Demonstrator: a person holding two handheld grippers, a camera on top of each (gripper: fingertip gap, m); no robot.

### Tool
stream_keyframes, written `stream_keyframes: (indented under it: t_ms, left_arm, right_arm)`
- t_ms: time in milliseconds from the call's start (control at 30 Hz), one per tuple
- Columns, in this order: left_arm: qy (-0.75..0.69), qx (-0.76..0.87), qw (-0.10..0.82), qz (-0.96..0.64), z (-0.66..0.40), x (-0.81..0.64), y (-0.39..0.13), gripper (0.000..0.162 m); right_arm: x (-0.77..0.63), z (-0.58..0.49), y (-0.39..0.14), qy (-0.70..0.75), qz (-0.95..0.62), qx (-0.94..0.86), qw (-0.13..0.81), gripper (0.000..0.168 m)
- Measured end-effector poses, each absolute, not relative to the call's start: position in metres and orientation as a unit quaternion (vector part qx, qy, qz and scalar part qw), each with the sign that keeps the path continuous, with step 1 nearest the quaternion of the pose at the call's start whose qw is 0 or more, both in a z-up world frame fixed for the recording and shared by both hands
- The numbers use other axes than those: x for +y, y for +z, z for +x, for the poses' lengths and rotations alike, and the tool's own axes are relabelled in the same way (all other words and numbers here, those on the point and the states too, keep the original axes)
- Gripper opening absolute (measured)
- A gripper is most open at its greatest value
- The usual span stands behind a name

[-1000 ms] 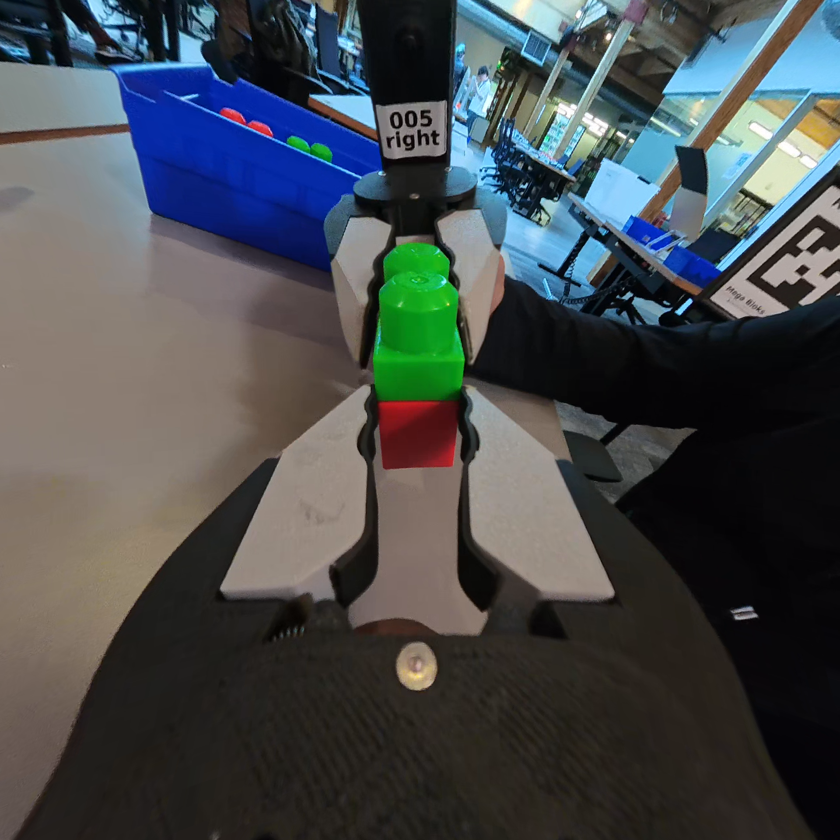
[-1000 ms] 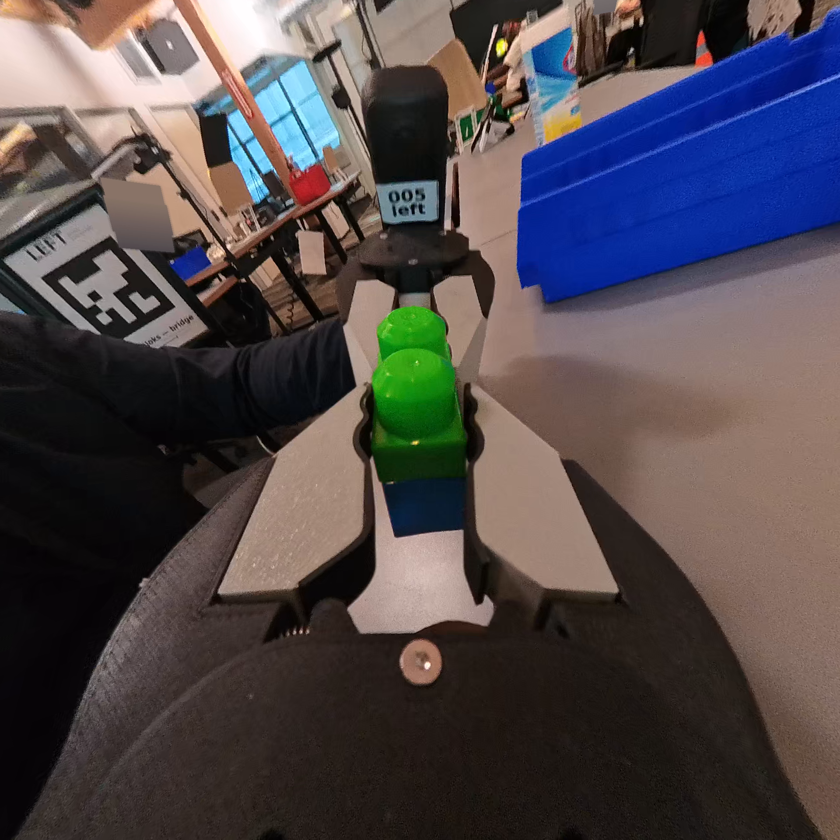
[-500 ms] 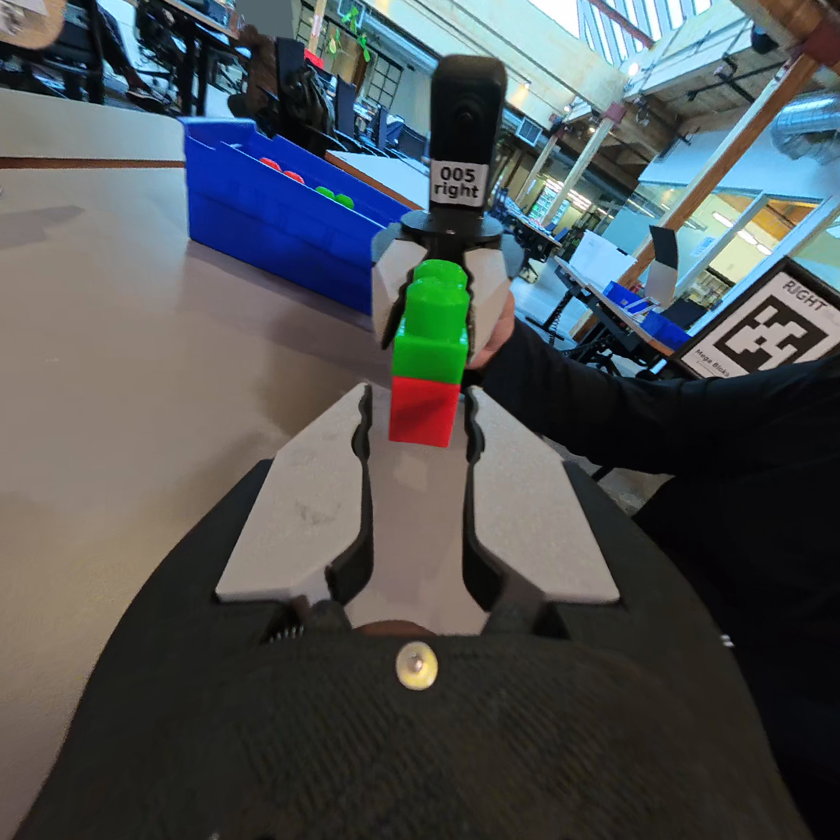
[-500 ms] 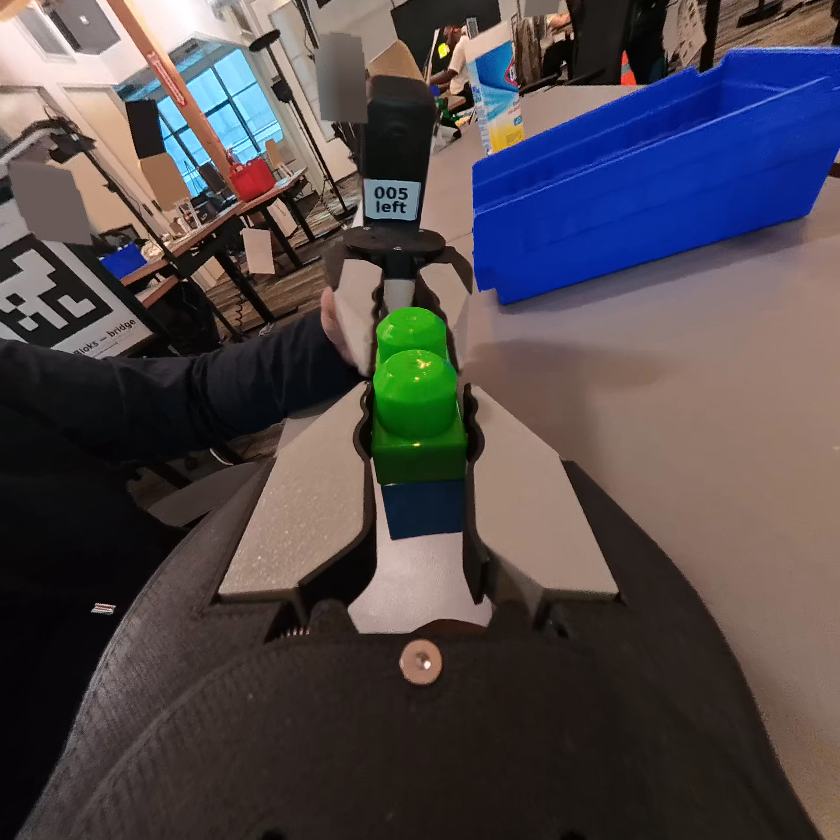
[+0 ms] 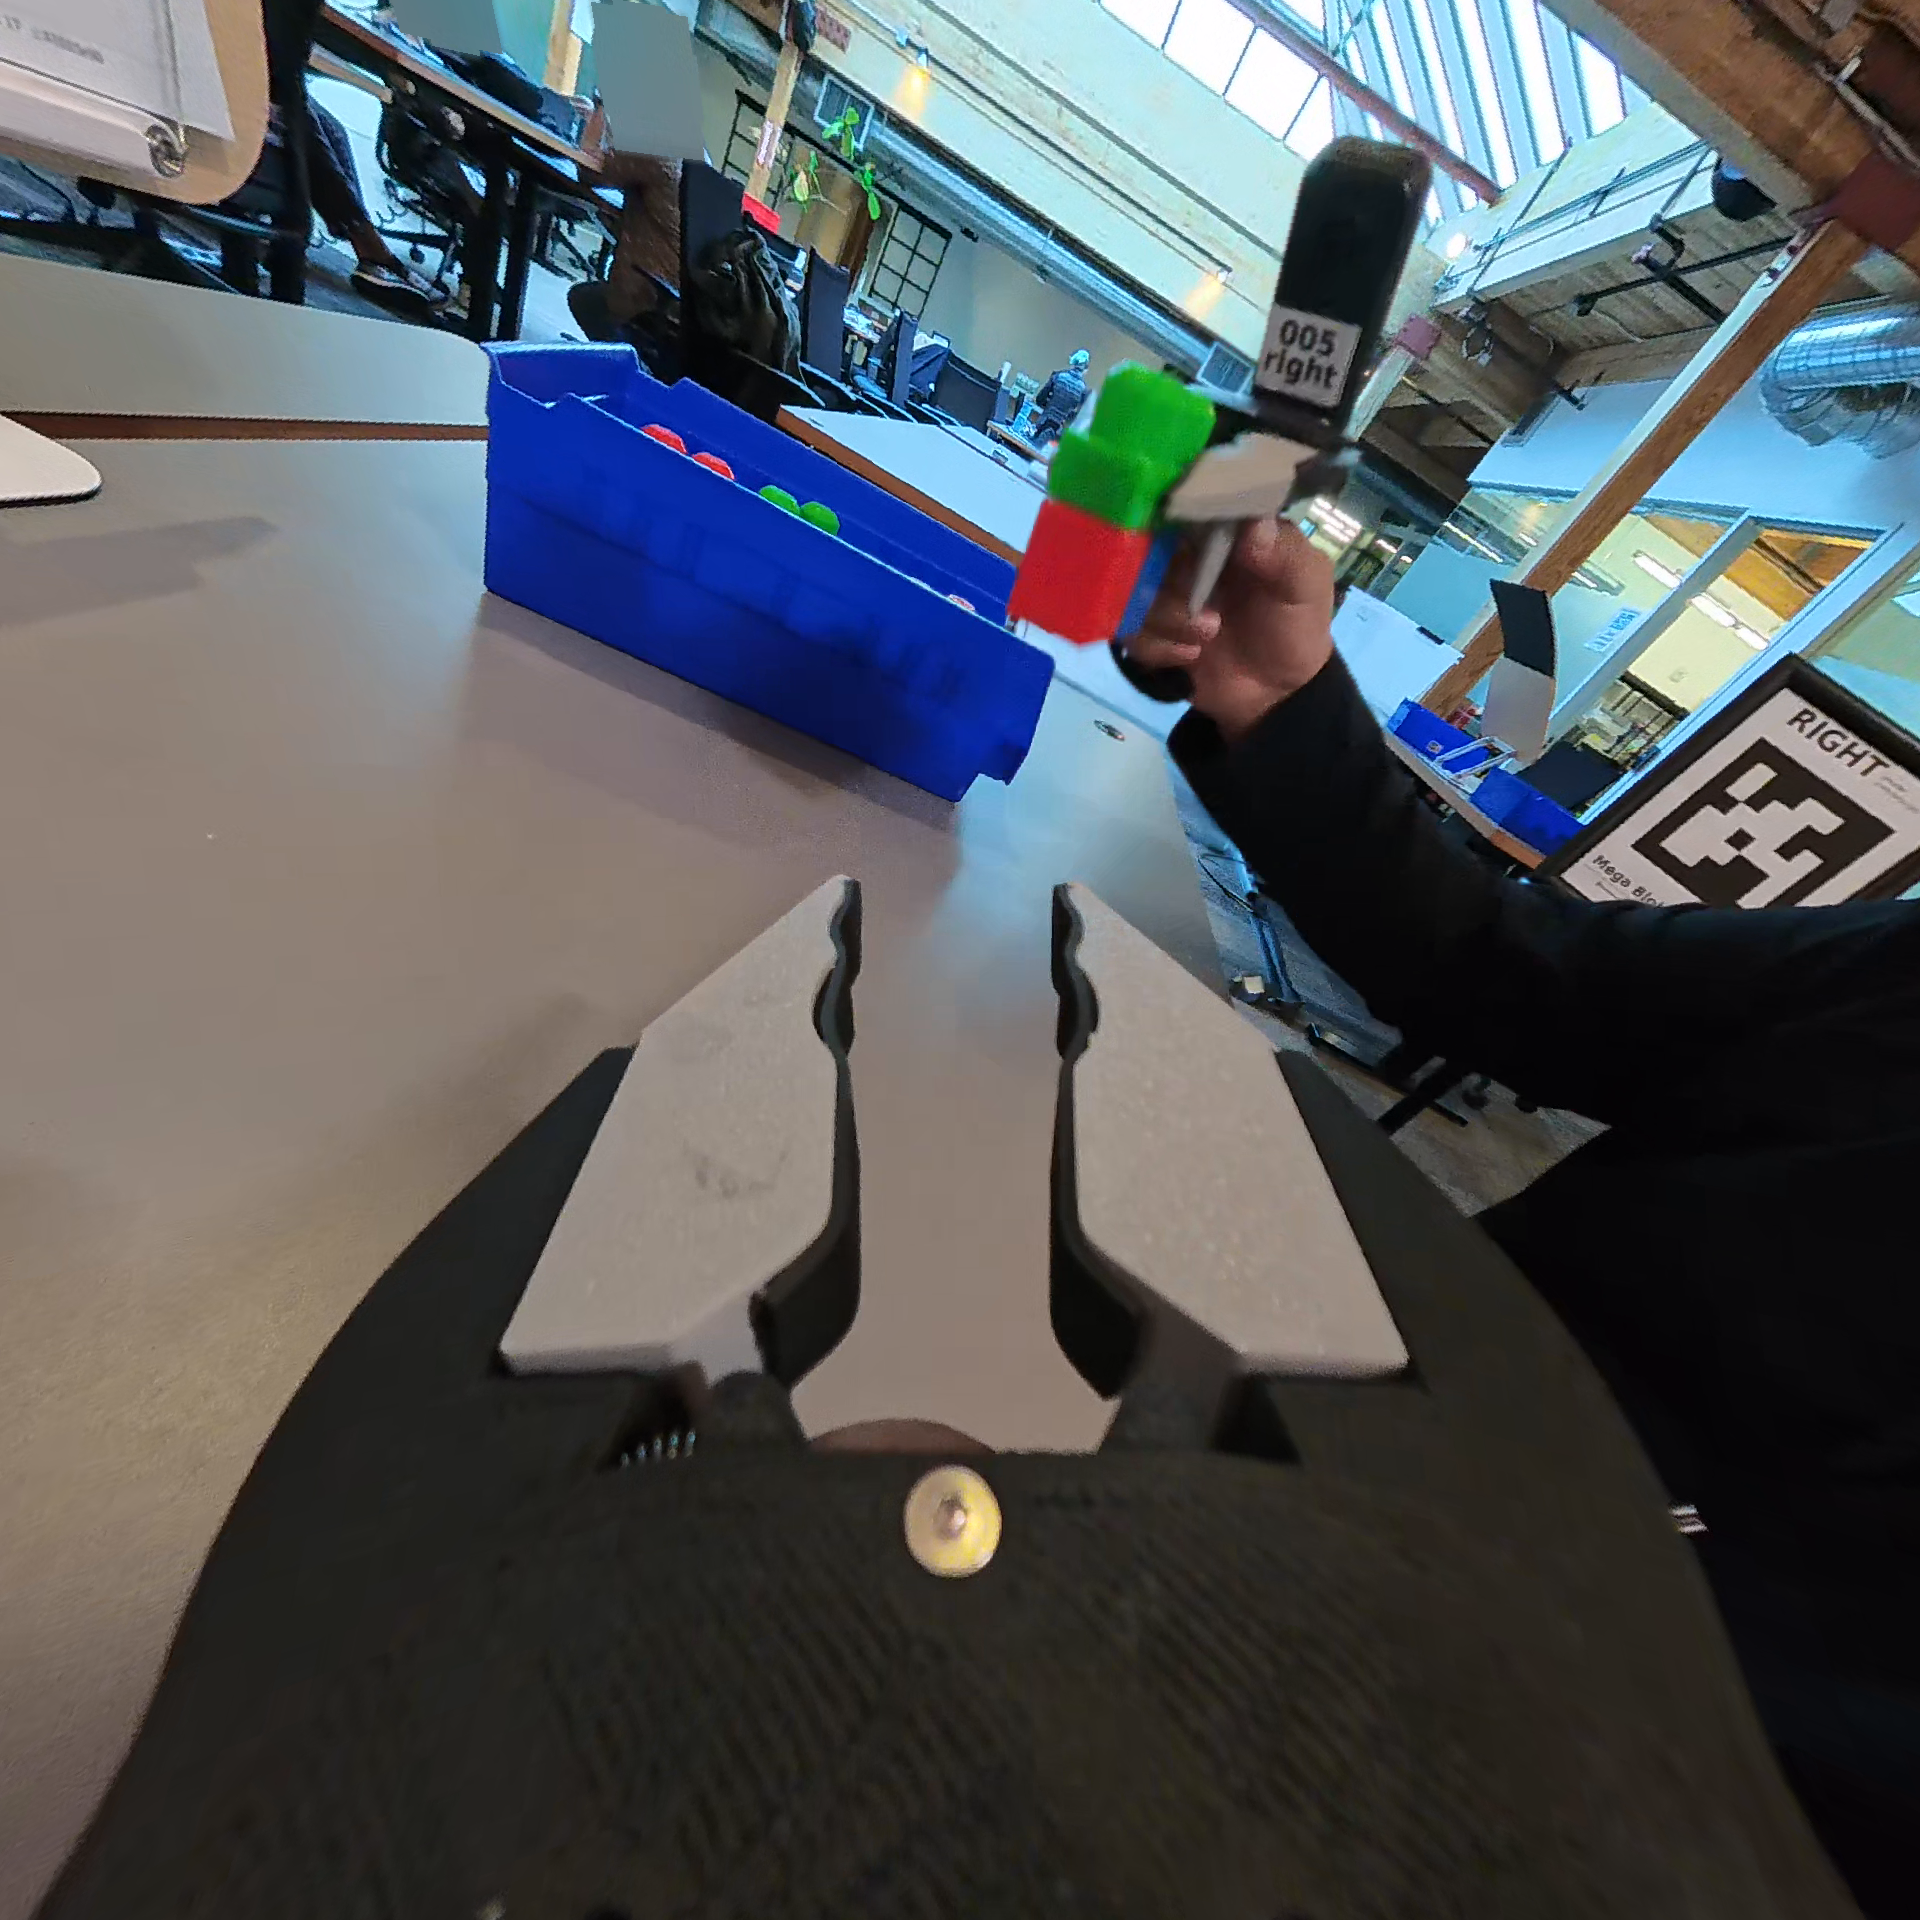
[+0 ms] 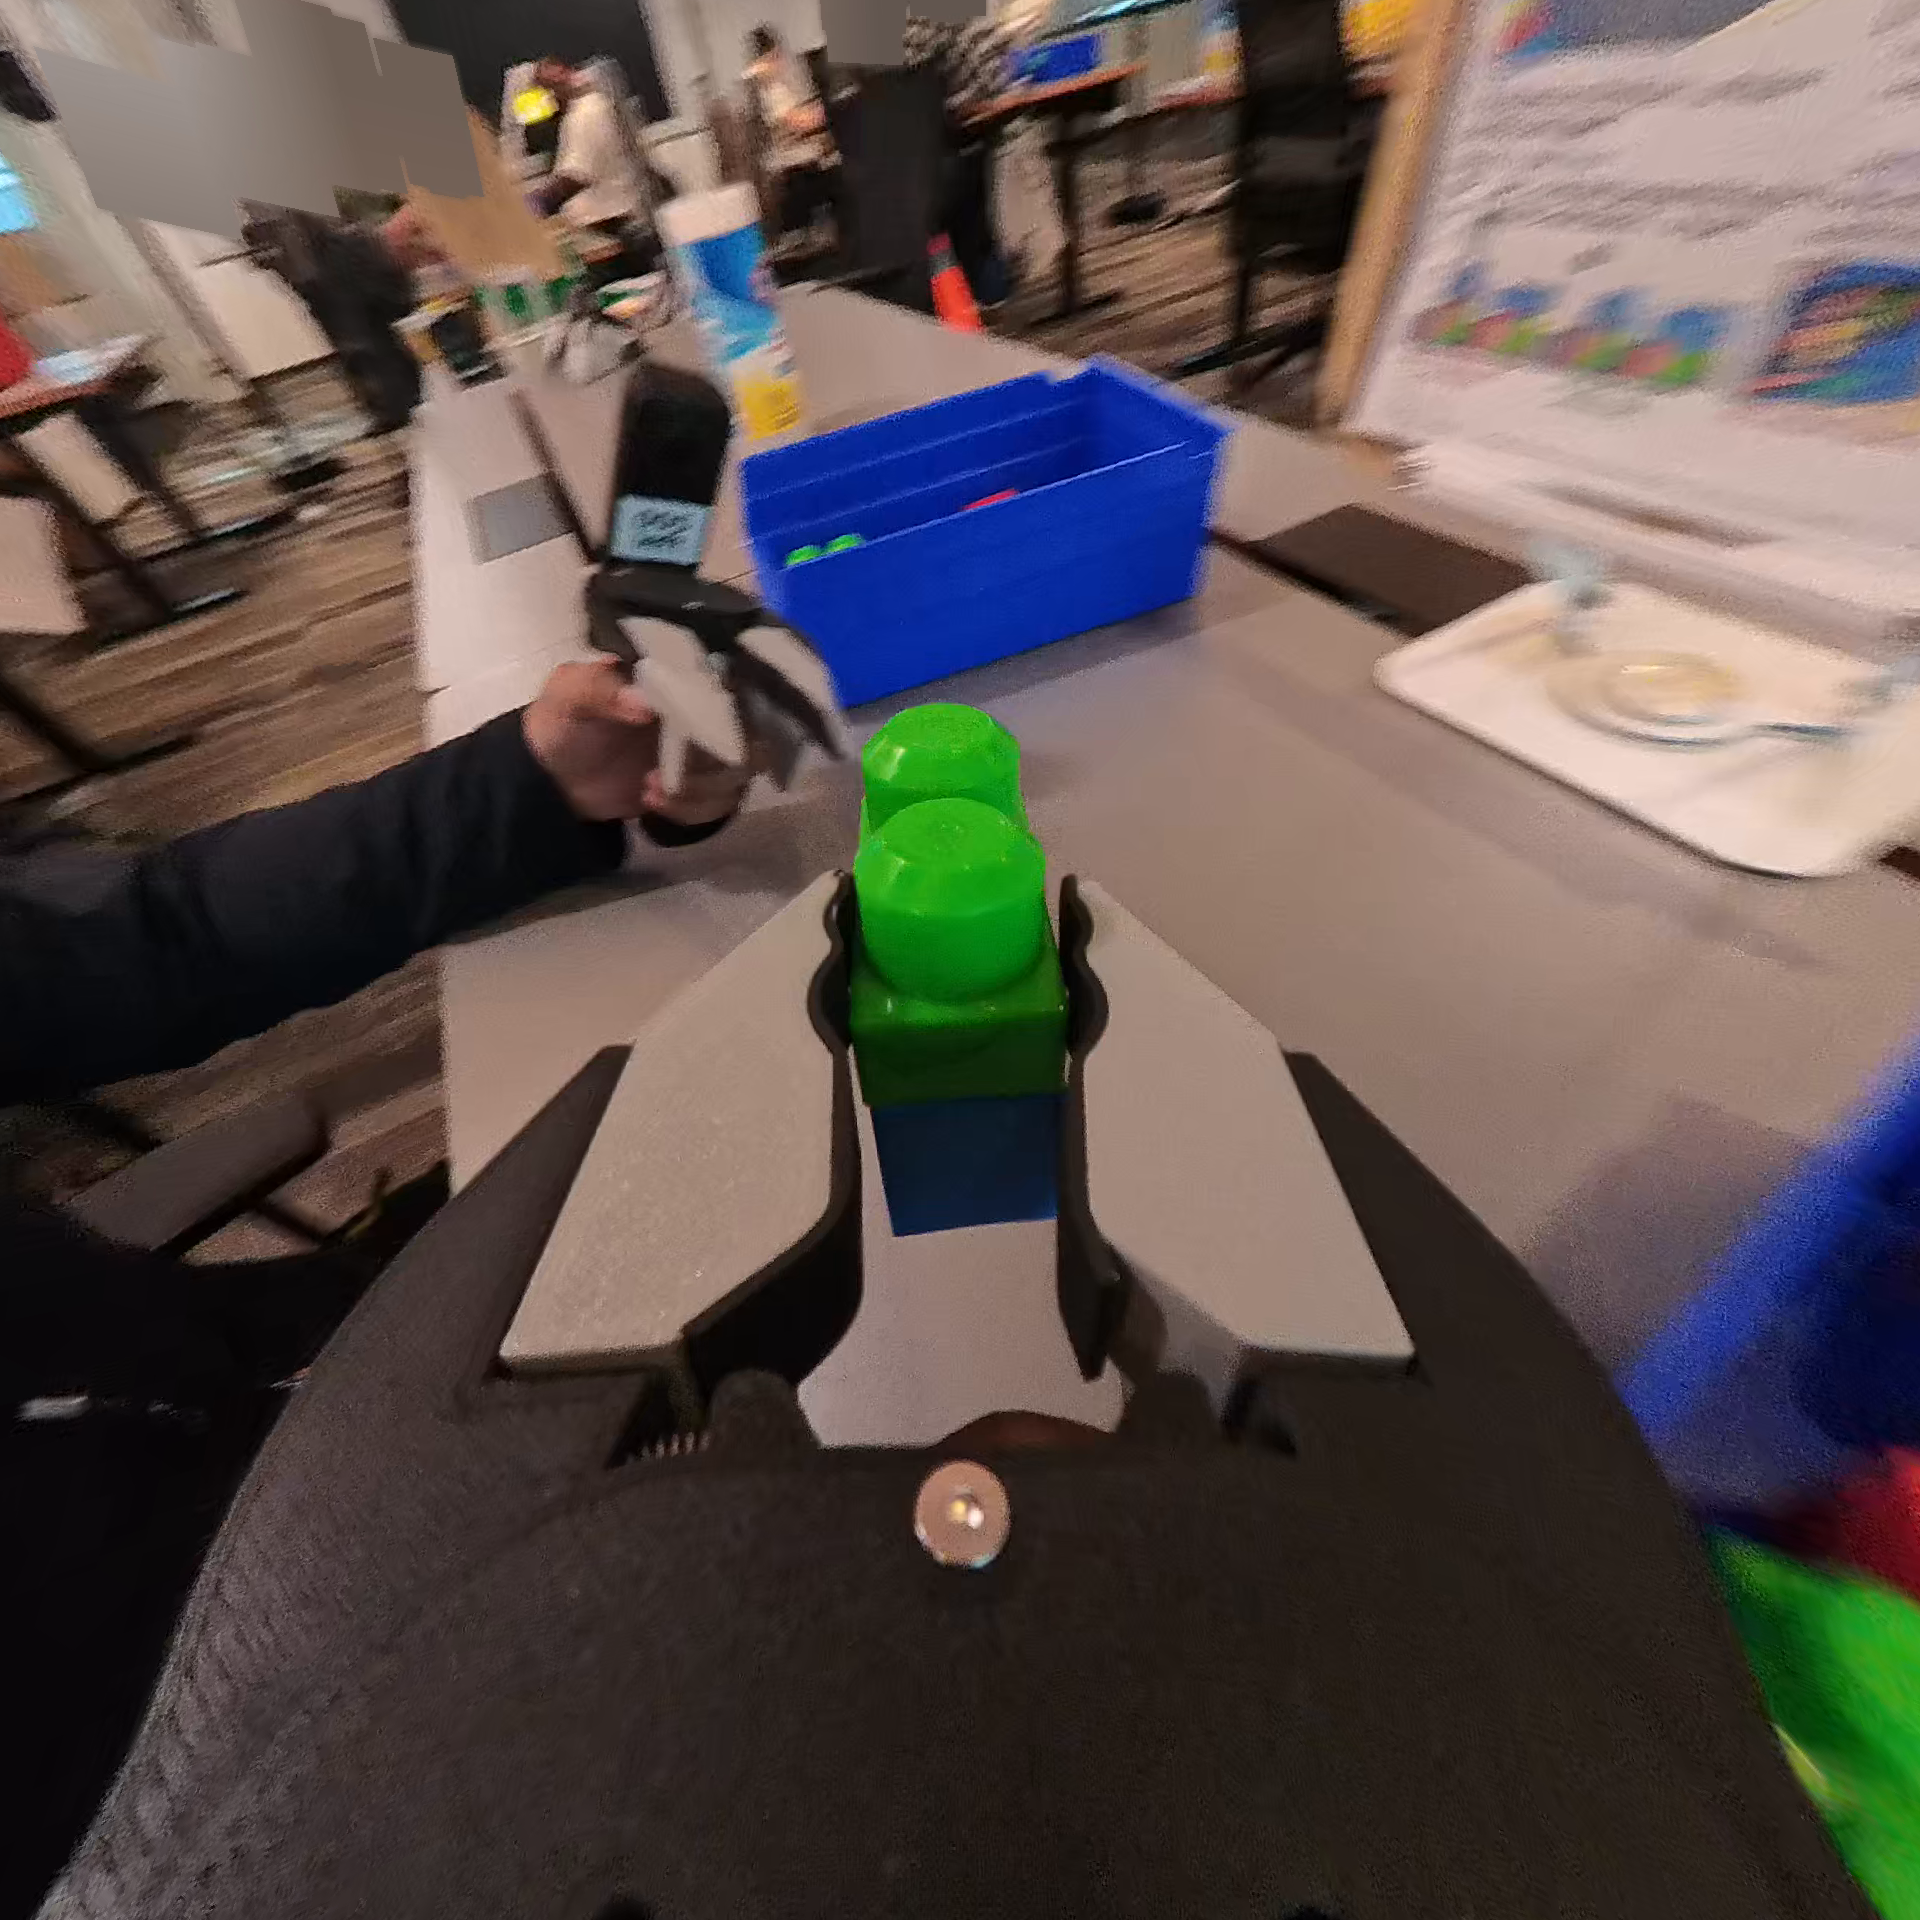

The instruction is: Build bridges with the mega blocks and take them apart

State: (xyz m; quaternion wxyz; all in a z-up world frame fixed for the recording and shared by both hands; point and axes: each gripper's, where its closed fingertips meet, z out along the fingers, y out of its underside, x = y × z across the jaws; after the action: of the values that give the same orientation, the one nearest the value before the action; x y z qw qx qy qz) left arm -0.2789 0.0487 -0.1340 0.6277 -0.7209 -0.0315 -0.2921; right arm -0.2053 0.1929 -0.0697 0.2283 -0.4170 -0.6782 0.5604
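While both grippers are held above the grey counter (image 5: 312,831), the scene reads from left to right as follows:

White object: a pale rounded edge (image 5: 42,473) lies on the counter at the far left of the left wrist view; its kind cannot be told.
Blue bin: an open bin (image 5: 727,613) stands on the counter, well beyond the left gripper; red and green block studs show inside it.
Left gripper: the left gripper (image 5: 954,935) has its jaws spread, with bare counter showing in the gap between them and nothing held.
Bridge: a green block (image 5: 1127,457) sits on top, with a red block (image 5: 1075,571) under its near end and a blue block (image 5: 1148,582) under the far end; the assembly is in the air, tilted, above the counter and to the right of the blue bin.
Right gripper: the right gripper (image 6: 956,966) is pinching the green block's (image 6: 956,997) sides, with the blue block (image 6: 966,1164) hanging just below between the fingers.
Right hand: a hand (image 5: 1236,623) in a dark sleeve holds the right gripper's handle.
Marker board: a black-and-white patterned board (image 5: 1756,831) stands at the far right.
White tray: seen in the right wrist view, a tray (image 6: 1558,758) with a clear dish lies on the counter to the right of the blue bin (image 6: 987,592).
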Motion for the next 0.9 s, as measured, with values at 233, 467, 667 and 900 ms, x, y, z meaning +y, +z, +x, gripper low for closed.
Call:
stream_keyframes:
  t_ms: [233, 467, 667, 900]
  left_arm:
    - [-0.289, -0.036, 0.626, -0.723, -0.28, 0.05, -0.136, 0.034]
    - [-0.286, -0.043, 0.62, -0.729, -0.282, 0.052, -0.142, 0.035]
    - [-0.289, -0.047, 0.618, -0.73, -0.284, 0.052, -0.144, 0.034]
    - [-0.295, -0.038, 0.613, -0.732, -0.279, 0.052, -0.143, 0.035]
  right_arm:
    - [0.387, -0.15, -0.079, 0.427, -0.568, -0.578, 0.401, 0.037]
    - [0.459, -0.149, -0.119, 0.333, -0.611, -0.563, 0.447, 0.037]
    - [0.474, -0.16, -0.149, 0.318, -0.627, -0.563, 0.435, 0.037]
    - [0.479, -0.157, -0.18, 0.313, -0.653, -0.558, 0.405, 0.037]
